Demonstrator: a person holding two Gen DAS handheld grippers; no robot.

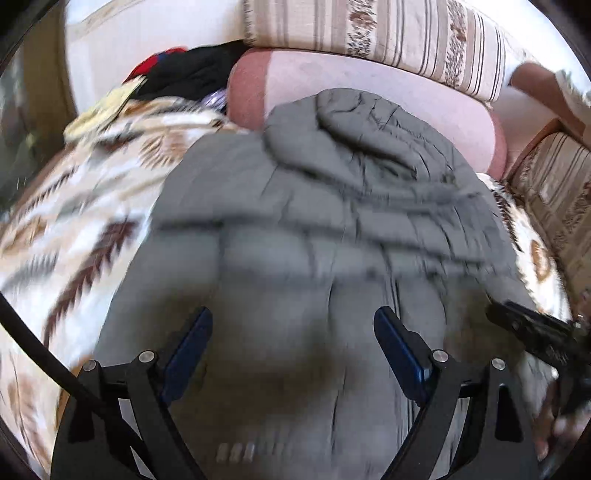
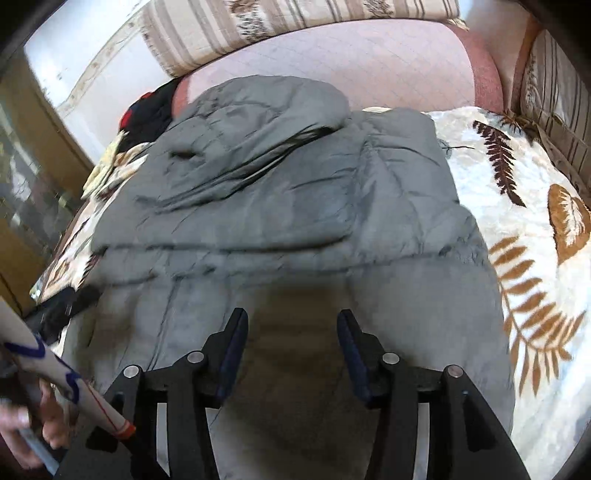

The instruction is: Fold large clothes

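A large grey quilted hooded jacket (image 1: 314, 221) lies spread on a leaf-patterned blanket (image 1: 85, 229), hood toward the sofa back. It also shows in the right wrist view (image 2: 280, 221), with the blanket (image 2: 535, 240) to its right. My left gripper (image 1: 293, 325) is open and empty, just above the jacket's lower part. My right gripper (image 2: 291, 328) is open and empty above the jacket's lower middle. The right gripper's black body shows at the right edge of the left wrist view (image 1: 535, 332). The left wrist view is motion-blurred.
A pink bolster cushion (image 1: 406, 96) and a striped back cushion (image 1: 369, 29) lie behind the jacket. A pile of black and red clothes (image 1: 184, 74) sits at the far left. A wooden cabinet (image 2: 33, 166) stands to the left of the sofa.
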